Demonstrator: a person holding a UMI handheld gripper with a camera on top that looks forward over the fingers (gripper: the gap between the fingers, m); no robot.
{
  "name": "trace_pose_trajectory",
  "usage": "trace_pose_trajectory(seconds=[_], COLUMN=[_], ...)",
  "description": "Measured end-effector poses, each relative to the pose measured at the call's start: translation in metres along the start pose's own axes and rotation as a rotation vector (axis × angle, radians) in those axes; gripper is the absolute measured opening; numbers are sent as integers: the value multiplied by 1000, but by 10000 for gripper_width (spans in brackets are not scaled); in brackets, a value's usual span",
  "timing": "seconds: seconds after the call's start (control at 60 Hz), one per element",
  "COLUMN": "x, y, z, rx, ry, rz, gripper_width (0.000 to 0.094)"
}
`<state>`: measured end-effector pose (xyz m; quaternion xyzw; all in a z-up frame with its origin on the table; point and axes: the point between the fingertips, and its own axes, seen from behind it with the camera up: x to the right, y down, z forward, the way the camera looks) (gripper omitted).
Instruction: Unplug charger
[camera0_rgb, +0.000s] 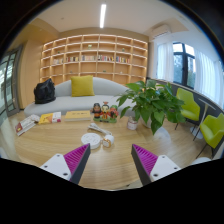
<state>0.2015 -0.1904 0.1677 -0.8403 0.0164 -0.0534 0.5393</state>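
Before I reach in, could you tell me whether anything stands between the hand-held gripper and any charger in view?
No charger can be made out, so that cannot be judged. The hand-held gripper is open, empty, over the wooden table; beyond its fingers stands a potted plant.

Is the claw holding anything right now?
No, the claw is open with only bare wooden table showing between its fingers, well short of the plant.

The gripper (108, 160) sits at the bottom of the frame, level and pointing forward. Its two fingers stand wide apart, one pink pad (76, 158) lower left, the other lower right, nothing held between them.
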Motion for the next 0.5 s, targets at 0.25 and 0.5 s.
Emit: trace_pose_trajectory(seconds=[0.25,0.5], x=[-12,-2], y=[7,12], z=[-66,-84], rx=[4,11], ry=[-40,-14], rz=[-7,-36], gripper_width=[853,851])
